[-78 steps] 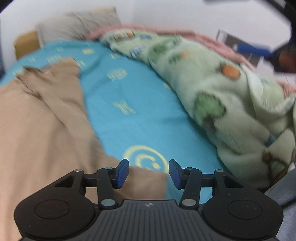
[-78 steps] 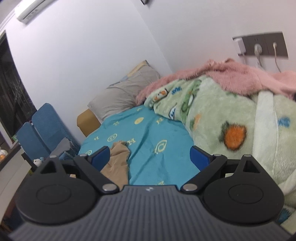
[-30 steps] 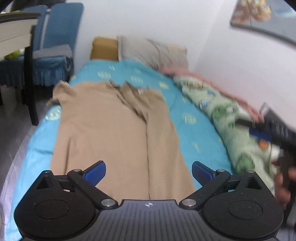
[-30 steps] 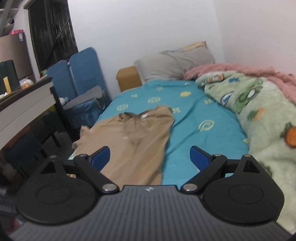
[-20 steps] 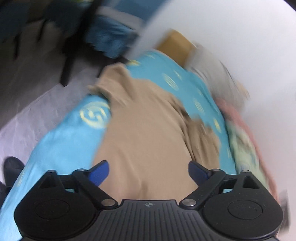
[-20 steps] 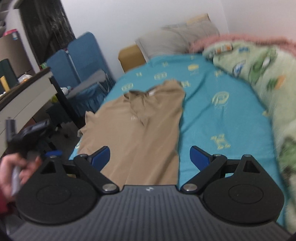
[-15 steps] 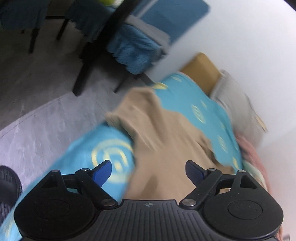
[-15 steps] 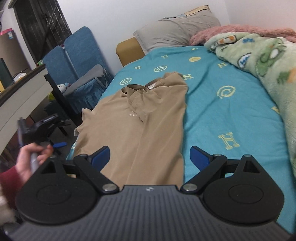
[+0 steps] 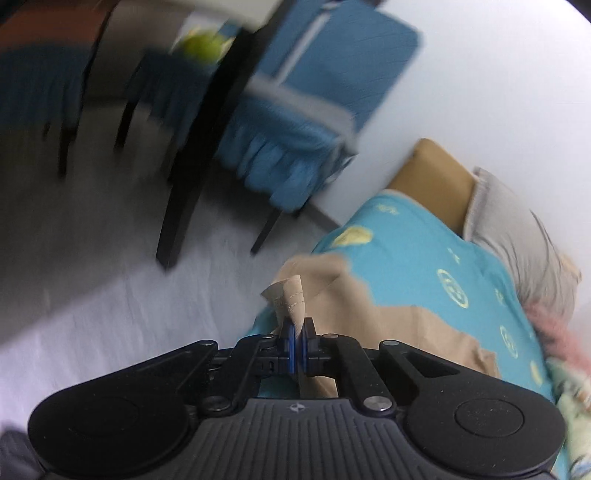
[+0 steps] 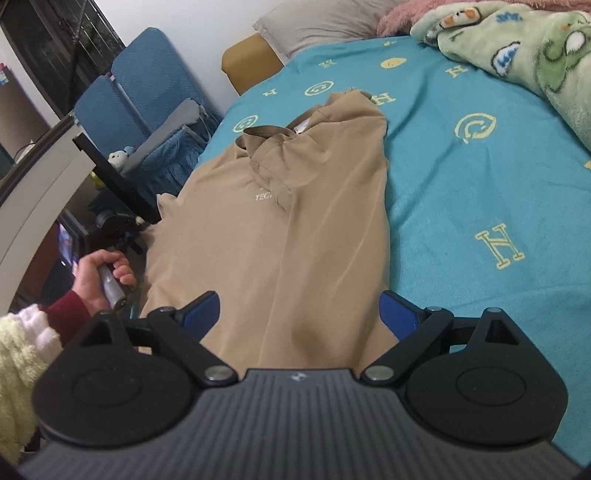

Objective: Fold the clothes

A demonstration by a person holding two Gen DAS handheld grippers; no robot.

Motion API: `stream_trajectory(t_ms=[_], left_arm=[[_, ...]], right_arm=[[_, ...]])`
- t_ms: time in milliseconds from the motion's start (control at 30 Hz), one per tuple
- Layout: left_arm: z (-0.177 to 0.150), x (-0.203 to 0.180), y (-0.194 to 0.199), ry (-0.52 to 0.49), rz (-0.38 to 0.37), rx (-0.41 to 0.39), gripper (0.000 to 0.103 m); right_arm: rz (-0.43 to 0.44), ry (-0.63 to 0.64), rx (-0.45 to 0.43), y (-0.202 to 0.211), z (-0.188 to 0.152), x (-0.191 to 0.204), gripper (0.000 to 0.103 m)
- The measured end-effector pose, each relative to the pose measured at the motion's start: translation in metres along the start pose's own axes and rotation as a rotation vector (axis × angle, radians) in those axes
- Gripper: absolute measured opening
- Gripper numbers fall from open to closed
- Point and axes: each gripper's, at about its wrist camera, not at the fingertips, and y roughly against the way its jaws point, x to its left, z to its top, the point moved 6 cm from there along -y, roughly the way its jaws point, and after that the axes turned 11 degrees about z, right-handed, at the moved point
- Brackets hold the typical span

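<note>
A tan collared shirt (image 10: 295,221) lies flat on the teal bed sheet (image 10: 480,166), collar toward the pillows, with its right half folded over. In the left wrist view my left gripper (image 9: 297,345) is at the bed's left edge. Its jaws are closing tight, and the blue pads press on a raised fold of the shirt's sleeve (image 9: 291,299). My right gripper (image 10: 299,314) hovers over the shirt's lower hem, open wide, with nothing between its fingers. A hand (image 10: 99,273) in a red sleeve holds the left gripper's handle beside the bed.
A green patterned blanket (image 10: 535,55) and a pink one are piled along the bed's right side. Grey pillows (image 10: 317,26) lie at the head. Blue chairs (image 10: 147,92) and a dark table leg (image 9: 195,166) stand on the grey floor left of the bed.
My left gripper swung left and down to the bed's edge and shut on the shirt's sleeve. The right gripper dropped closer over the shirt's hem and stayed open.
</note>
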Motion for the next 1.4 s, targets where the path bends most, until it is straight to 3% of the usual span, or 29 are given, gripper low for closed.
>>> stream_trajectory(t_ms=[100,233,367,533,567,600,633,667,700,800,967,1133,1267,1400], left_arm=[[0.017,-0.041,0.039,-0.151,-0.024,-0.108,0.004],[0.017,-0.118,0.095,-0.381,-0.131,-0.204,0.004],[-0.005,-0.193,0.139,-0.503,-0.239,-0.207,0.004],[-0.056,-0.26,0.152,-0.556,-0.272,-0.134,0.007],[-0.067,-0.27,0.149,-0.565,-0.269,-0.114,0.017],[-0.078,-0.274,0.149,-0.548,-0.267,-0.082,0.038],[-0.089,-0.277,0.149,-0.527,-0.266,-0.048,0.049],[-0.097,-0.277,0.152,-0.501,-0.267,-0.021,0.057],[-0.105,-0.277,0.155,-0.487,-0.275,-0.004,0.059],[-0.125,-0.267,0.179,-0.545,-0.302,-0.006,0.068],[-0.14,-0.21,0.236,-0.587,-0.371,-0.024,0.078],[-0.152,-0.148,0.297,-0.576,-0.377,-0.024,0.082],[-0.161,-0.109,0.324,-0.616,-0.32,-0.005,0.082],[-0.158,-0.075,0.337,-0.595,-0.295,-0.003,0.083]], right_arm=[[-0.018,0.005,-0.015,0.009,0.0,0.001,0.095],[-0.04,0.002,-0.055,0.024,0.004,-0.002,0.095],[-0.051,-0.022,-0.111,0.035,0.01,-0.011,0.095],[-0.081,-0.04,-0.165,0.046,0.018,-0.029,0.095],[-0.081,-0.04,-0.173,0.047,0.018,-0.032,0.095],[-0.082,-0.04,-0.18,0.049,0.017,-0.035,0.095],[-0.083,-0.039,-0.186,0.05,0.017,-0.037,0.095],[-0.081,-0.037,-0.192,0.052,0.016,-0.039,0.095],[-0.076,-0.035,-0.199,0.054,0.016,-0.039,0.095],[-0.063,-0.021,-0.223,0.059,0.018,-0.039,0.095],[-0.028,0.035,-0.255,0.067,0.021,-0.027,0.095],[-0.007,0.102,-0.267,0.074,0.02,-0.011,0.095],[0.0,0.16,-0.253,0.078,0.015,0.006,0.094],[0.023,0.216,-0.232,0.085,0.005,0.029,0.094]])
